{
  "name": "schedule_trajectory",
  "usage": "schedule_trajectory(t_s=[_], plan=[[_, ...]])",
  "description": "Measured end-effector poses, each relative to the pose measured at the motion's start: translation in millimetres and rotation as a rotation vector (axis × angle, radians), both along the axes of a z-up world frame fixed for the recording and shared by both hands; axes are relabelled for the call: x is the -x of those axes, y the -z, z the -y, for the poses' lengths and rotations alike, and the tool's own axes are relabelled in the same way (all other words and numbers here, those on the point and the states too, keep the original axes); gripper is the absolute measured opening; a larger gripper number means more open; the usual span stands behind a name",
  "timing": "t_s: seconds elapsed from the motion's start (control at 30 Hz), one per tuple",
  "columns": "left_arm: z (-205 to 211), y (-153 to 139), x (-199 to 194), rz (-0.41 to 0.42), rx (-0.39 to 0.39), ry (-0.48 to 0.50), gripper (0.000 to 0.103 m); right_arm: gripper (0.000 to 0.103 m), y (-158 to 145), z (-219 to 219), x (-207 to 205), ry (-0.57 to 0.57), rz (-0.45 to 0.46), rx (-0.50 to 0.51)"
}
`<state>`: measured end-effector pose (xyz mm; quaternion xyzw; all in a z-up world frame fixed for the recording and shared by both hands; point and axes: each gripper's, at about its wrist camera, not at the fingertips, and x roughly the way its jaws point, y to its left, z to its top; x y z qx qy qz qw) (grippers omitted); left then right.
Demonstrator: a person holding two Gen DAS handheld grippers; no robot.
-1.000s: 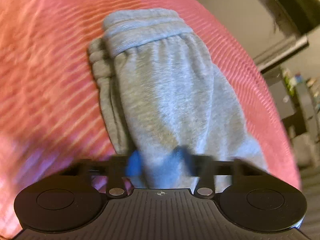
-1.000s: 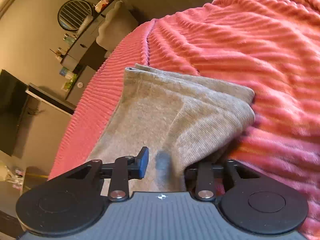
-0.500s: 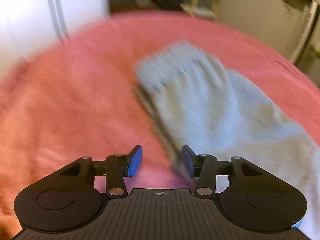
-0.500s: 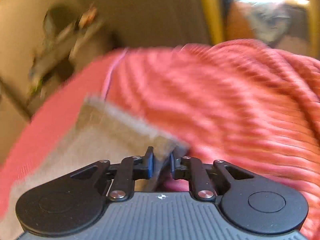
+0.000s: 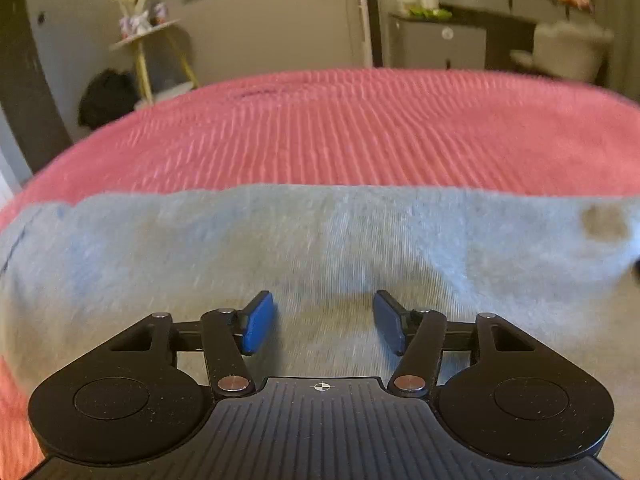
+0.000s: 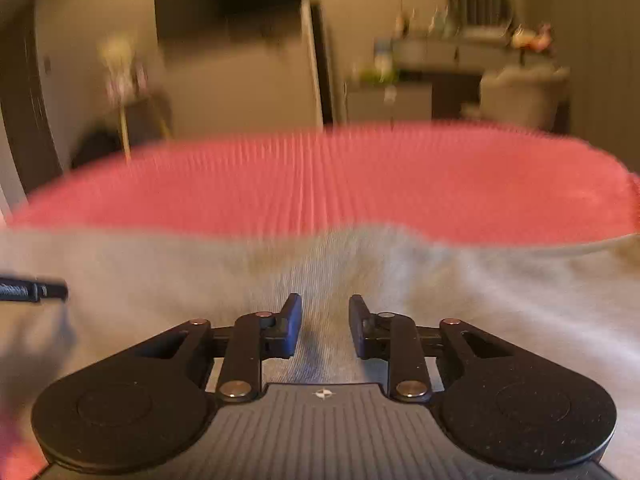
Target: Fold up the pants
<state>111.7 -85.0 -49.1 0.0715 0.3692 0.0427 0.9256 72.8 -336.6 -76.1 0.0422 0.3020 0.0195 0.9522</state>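
Clearly the soft grey knitted sweatpants [image 5: 320,248] lie flat on the ribbed coral-pink bedspread [image 5: 360,132], stretched crosswise in both wrist views so that their long axis runs from left to right, with the far long edge facing the room beyond; which end is the waistband cannot be told from here. They look light, limp and easily rumpled, so I judge they will sag and crease wherever they are lifted, and are best taken by pinching a doubled edge or a corner at each end rather than the flat middle. The left gripper [image 5: 324,322] hangs just over the cloth with its blue pads [image 5: 260,322] spread and opening wider, nothing pressed between them. The right gripper [image 6: 325,326] also sits low over the fabric, where a small ridge of cloth [image 6: 320,280] rises between its dark fingers [image 6: 290,326]; its jaws are closing, yet the pads do not appear to press on the cloth. A dark round spot [image 5: 604,222] marks the fabric near its right end.
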Motion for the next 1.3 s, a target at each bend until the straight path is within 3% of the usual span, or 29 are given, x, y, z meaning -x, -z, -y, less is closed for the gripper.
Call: schedule_trajectory(t_s=[0.03,0.13,0.2,0.27,0.33,0.4,0.43,0.5,0.57,0.63,0.73,0.77,0.8,0.83,0.97,1.03,1.17,1.3], plan=[[1.5,1.8,-3.7,0.028,-0.028,-0.001,0.079,0.018,7.6,1.7,-13.1,0.029,-0.011,0.016],[-8.3,3.5,-18.8,0.084,-0.102,-0.066,0.089,0.008,7.2,22.7,-32.2,0.171,0.019,0.023],[-20.8,0.0,-26.9,0.081,-0.089,-0.093,0.088,0.003,4.1,53.6,-41.3,0.319,0.001,0.013],[-28.7,-8.8,-24.0,0.091,-0.106,-0.111,0.081,0.006,-4.4,77.8,-36.1,0.425,-0.01,0.005],[-35.2,-15.5,-15.5,0.087,-0.075,-0.071,0.079,0.008,-11.5,97.8,-18.9,0.401,0.007,-0.091],[-41.4,-20.2,6.3,0.102,-0.005,-0.01,0.083,0.008,-16.9,104.9,13.7,0.29,0.031,-0.228],[-42.8,-17.6,13.7,0.095,-0.005,0.006,0.087,0.01,-16.4,105.5,32.9,0.222,0.037,-0.297],[-42.0,-2.4,17.2,0.053,-0.099,-0.012,0.086,0.015,-5.0,115.3,63.9,0.131,0.001,-0.407],[-50.1,5.2,14.7,-0.006,-0.216,-0.098,0.085,0.013,12.5,140.8,88.7,0.196,-0.069,-0.404],[-63.5,-3.0,15.4,-0.012,-0.22,-0.159,0.08,0.011,15.7,175.9,120.5,0.374,-0.033,-0.437],[-79.4,-29.2,35.9,0.025,-0.186,-0.199,0.083,0.017,1.6,230.5,184.2,0.771,0.052,-0.455],[-84.2,-36.0,43.2,0.036,-0.184,-0.212,0.084,0.022,-3.9,241.4,205.0,0.844,0.079,-0.454],[-87.0,-40.3,48.7,0.043,-0.178,-0.224,0.086,0.033,-7.3,247.9,223.2,0.896,0.096,-0.46],[-89.8,-43.0,56.0,0.041,-0.158,-0.229,0.087,0.04,-5.8,252.1,238.0,0.914,0.104,-0.483],[-95.2,-37.3,73.4,-0.024,-0.01,-0.228,0.087,0.04,13.9,264.0,250.7,0.808,0.097,-0.701],[-94.8,-28.4,82.1,-0.055,0.067,-0.257,0.087,0.04,22.2,269.1,229.8,0.77,0.111,-0.733],[-102.0,-18.7,95.8,-0.089,0.224,-0.316,0.087,0.04,34.5,285.7,208.8,0.797,0.108,-0.822],[-102.5,-14.7,98.2,-0.089,0.281,-0.331,0.087,0.039,47.4,305.4,196.9,0.817,0.138,-0.88]])
